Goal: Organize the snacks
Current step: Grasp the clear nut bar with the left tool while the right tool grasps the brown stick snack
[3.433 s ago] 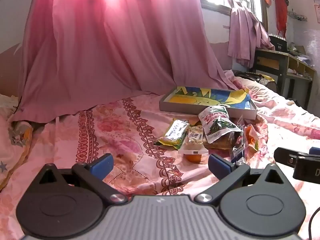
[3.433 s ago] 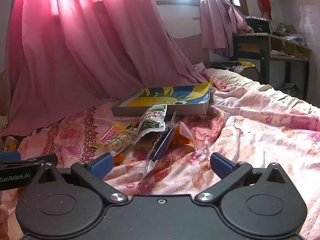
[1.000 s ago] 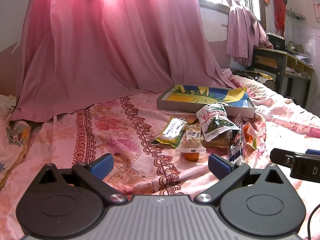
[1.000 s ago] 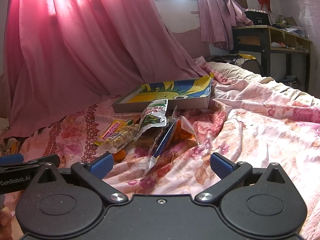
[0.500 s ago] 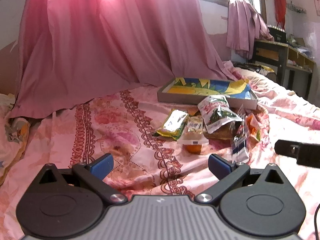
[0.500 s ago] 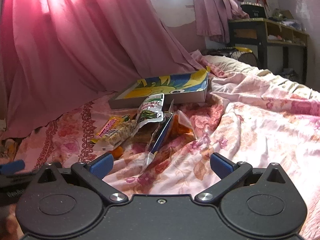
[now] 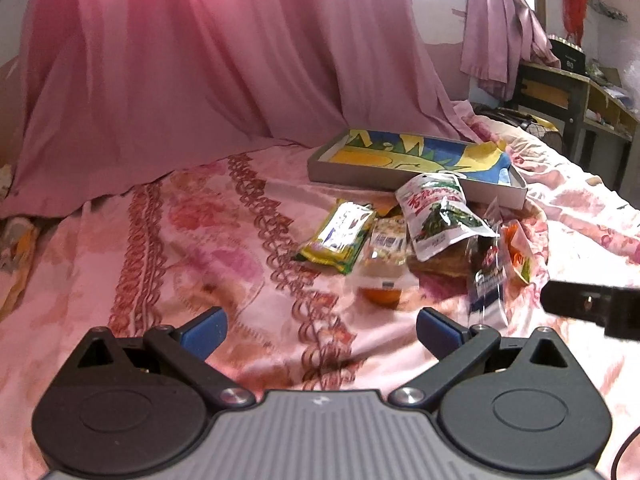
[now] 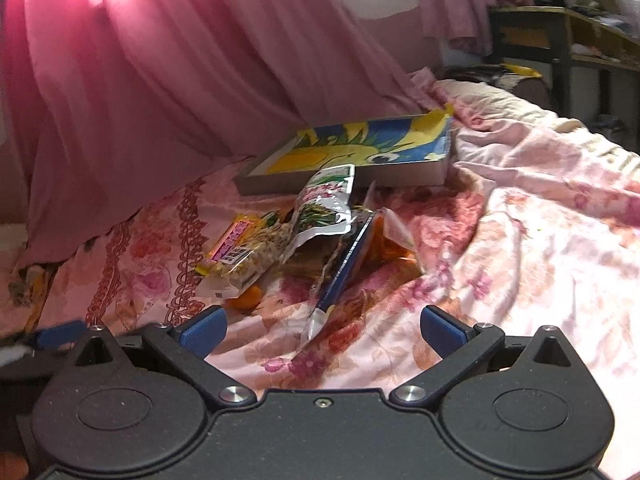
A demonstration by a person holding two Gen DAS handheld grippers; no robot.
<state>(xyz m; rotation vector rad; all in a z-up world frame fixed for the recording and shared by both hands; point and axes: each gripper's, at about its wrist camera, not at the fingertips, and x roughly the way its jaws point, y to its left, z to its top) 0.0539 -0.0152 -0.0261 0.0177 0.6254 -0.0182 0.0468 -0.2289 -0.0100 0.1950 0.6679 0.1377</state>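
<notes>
A heap of snack packets lies on the pink floral bedspread in front of a shallow grey box [image 7: 416,178] [image 8: 400,172] with a yellow and blue picture inside. In the heap are a white and green pouch [image 7: 438,214] [image 8: 326,204], a yellow-green packet [image 7: 340,236], a clear nut packet [image 8: 244,256], a dark blue packet [image 8: 346,268] standing on edge, and a small orange fruit [image 7: 382,294] [image 8: 246,298]. My left gripper [image 7: 320,330] is open, short of the heap. My right gripper [image 8: 322,330] is open too, with the blue packet's tip just beyond its fingers.
A pink curtain [image 7: 200,60] hangs down onto the bed behind the box. A dark wooden desk [image 7: 560,88] stands at the far right, with pink cloth [image 7: 500,28] hanging by the window. Rumpled bedspread [image 8: 540,220] rises to the right of the heap.
Both grippers have tilted down and come closer to the heap, which sits larger and nearer in both views. Both stay open. The snacks have not moved.
</notes>
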